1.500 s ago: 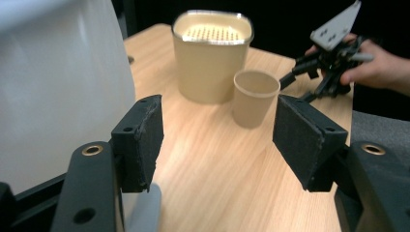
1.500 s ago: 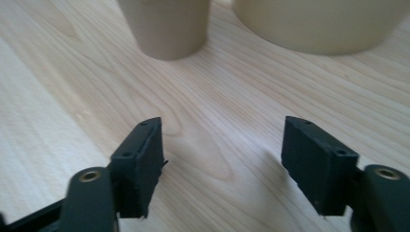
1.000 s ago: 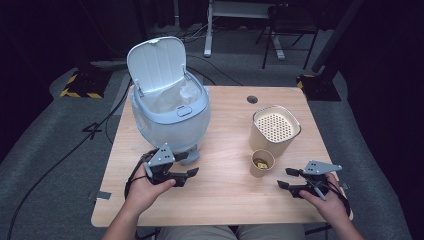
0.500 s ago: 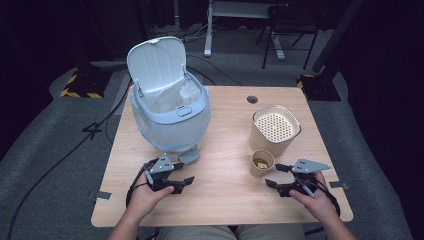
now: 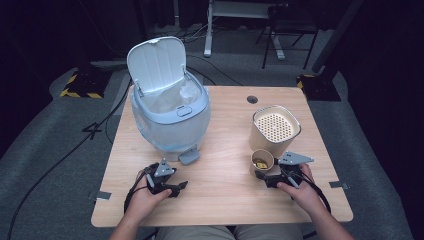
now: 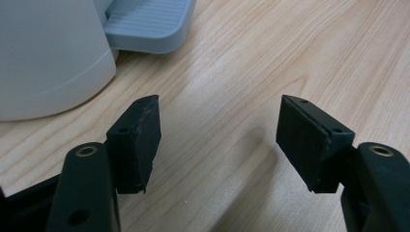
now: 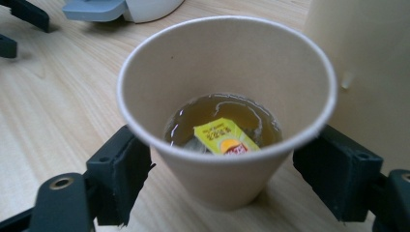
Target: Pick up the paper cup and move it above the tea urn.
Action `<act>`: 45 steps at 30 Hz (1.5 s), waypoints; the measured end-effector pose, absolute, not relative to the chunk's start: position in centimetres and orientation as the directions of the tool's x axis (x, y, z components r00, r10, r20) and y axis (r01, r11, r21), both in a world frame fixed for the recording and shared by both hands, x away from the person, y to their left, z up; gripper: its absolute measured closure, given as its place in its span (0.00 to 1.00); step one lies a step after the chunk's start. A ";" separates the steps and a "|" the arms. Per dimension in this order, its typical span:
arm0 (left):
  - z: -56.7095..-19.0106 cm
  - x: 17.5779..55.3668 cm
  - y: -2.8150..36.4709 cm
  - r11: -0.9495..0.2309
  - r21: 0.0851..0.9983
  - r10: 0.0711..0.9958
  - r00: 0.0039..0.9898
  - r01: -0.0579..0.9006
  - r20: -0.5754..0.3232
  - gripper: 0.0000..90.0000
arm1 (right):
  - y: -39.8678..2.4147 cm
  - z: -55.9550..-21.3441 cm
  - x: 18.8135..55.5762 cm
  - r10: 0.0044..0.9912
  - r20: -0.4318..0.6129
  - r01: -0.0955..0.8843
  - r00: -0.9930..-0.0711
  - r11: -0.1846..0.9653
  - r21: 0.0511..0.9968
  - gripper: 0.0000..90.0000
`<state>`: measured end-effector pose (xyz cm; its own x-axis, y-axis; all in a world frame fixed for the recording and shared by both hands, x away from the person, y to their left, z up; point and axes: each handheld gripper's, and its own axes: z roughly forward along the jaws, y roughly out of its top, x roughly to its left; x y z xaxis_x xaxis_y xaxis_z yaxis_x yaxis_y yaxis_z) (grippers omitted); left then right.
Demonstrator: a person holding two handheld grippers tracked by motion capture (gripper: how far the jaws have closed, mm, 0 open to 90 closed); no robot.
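A wooden table [image 5: 225,200] is seen from above, bearing a pale blue pedal bin [image 5: 170,115] with its lid raised at the far left and a beige perforated-top container [image 5: 275,130] at the right. A paper cup [image 5: 262,161] stands just in front of that container; amber liquid and a yellow tea-bag tag [image 7: 225,137] are seen inside it. The right gripper [image 5: 267,177], held low in the right hand [image 5: 300,187], is placed around the cup with its jaws apart on either side of the wall; contact cannot be told. The left gripper [image 5: 177,187], held in the left hand [image 5: 147,195] near the bin's foot pedal [image 6: 145,24], is seen with its jaws apart over bare wood.
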<state>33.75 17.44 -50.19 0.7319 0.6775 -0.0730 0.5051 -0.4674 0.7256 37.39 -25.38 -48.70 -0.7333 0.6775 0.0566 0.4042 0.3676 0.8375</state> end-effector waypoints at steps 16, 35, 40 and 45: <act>-50.3 33.9 17.0 -0.515 0.705 0.673 0.739 0.487 -0.019 0.34 | -24.6 -49.0 37.8 0.671 0.012 0.368 -0.741 0.392 0.843 0.32; -50.3 34.0 17.2 -0.524 0.706 0.655 0.755 0.476 -0.023 0.34 | -26.6 -43.1 36.6 0.571 0.025 0.302 -0.820 0.396 0.867 0.34; -50.3 34.0 17.2 -0.525 0.705 0.655 0.755 0.476 -0.022 0.34 | -27.0 -41.3 36.7 0.562 0.003 0.280 -0.827 0.406 0.870 0.34; -50.3 34.0 17.2 -0.527 0.705 0.655 0.755 0.474 -0.019 0.34 | -27.3 -39.2 37.1 0.560 -0.014 0.260 -0.828 0.406 0.876 0.34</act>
